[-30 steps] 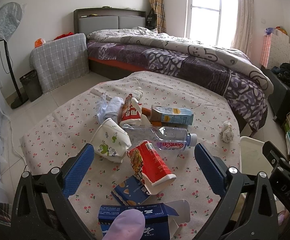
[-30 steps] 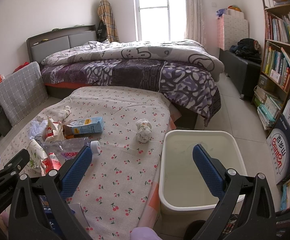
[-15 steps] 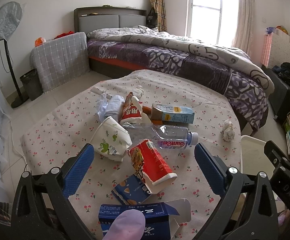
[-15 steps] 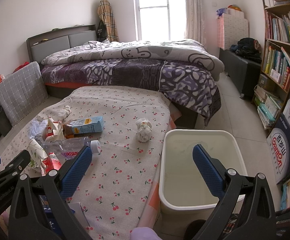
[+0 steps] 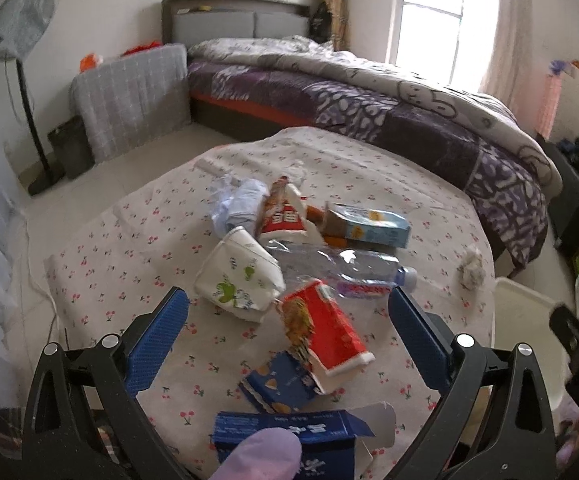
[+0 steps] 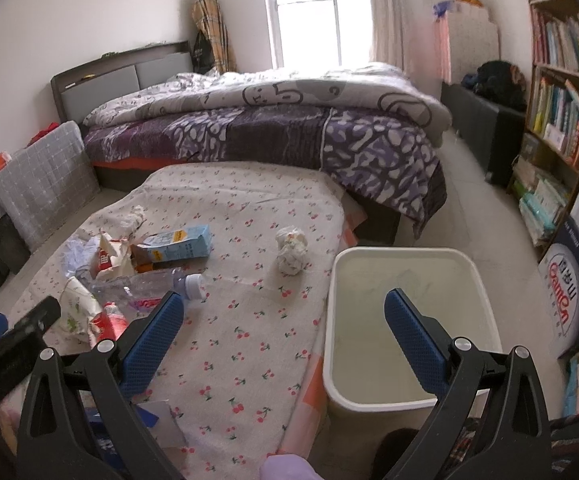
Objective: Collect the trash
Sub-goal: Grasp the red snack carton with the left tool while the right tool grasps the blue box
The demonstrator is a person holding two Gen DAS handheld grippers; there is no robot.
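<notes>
Left gripper [image 5: 287, 334] wide apart, gripping nothing, hovering over the trash pile on the cherry-print cloth [image 5: 129, 248]; red carton [image 5: 323, 330] lying between the blue pads, touching neither; clear bottle [image 5: 345, 268] and white cup [image 5: 239, 274] just beyond; right gripper [image 6: 283, 334] likewise spread and empty, straddling cloth edge and white bin [image 6: 409, 320]; crumpled paper ball [image 6: 291, 250] near the bin.

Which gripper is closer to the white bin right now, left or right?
Right. The right gripper hangs open at the white bin's near rim; the left gripper is open over the trash pile, bin off to its right.
</notes>
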